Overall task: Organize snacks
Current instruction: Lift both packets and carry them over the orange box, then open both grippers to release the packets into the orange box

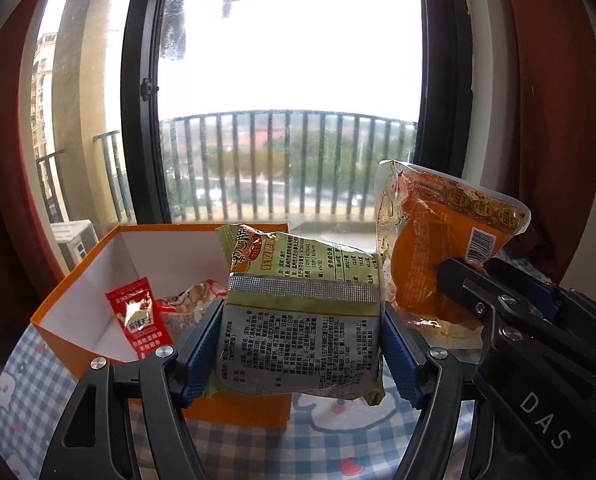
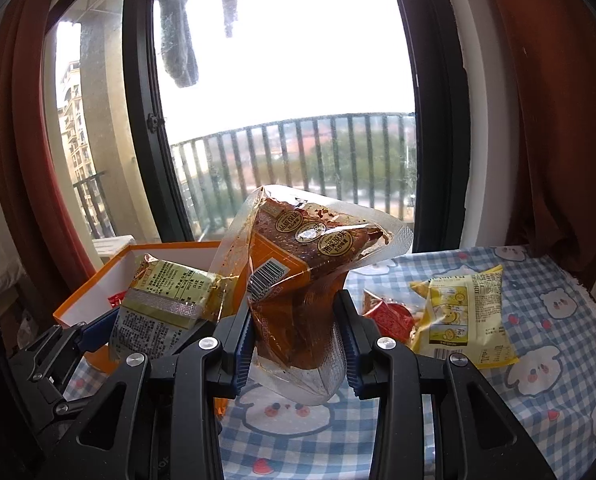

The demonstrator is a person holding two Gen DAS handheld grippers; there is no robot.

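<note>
Left gripper (image 1: pixel 300 334) clamps a green pack (image 1: pixel 302 316); right gripper (image 2: pixel 298 338) pinches an orange pouch (image 2: pixel 298 280). Both are held above the cloth (image 2: pixel 538 380), the box (image 1: pixel 78 300) at ten o'clock. Step: carrying snacks boxward. Next: clear the near rim, release inside. The box has room; a yellow pack (image 2: pixel 464 316) waits at three o'clock.
</note>
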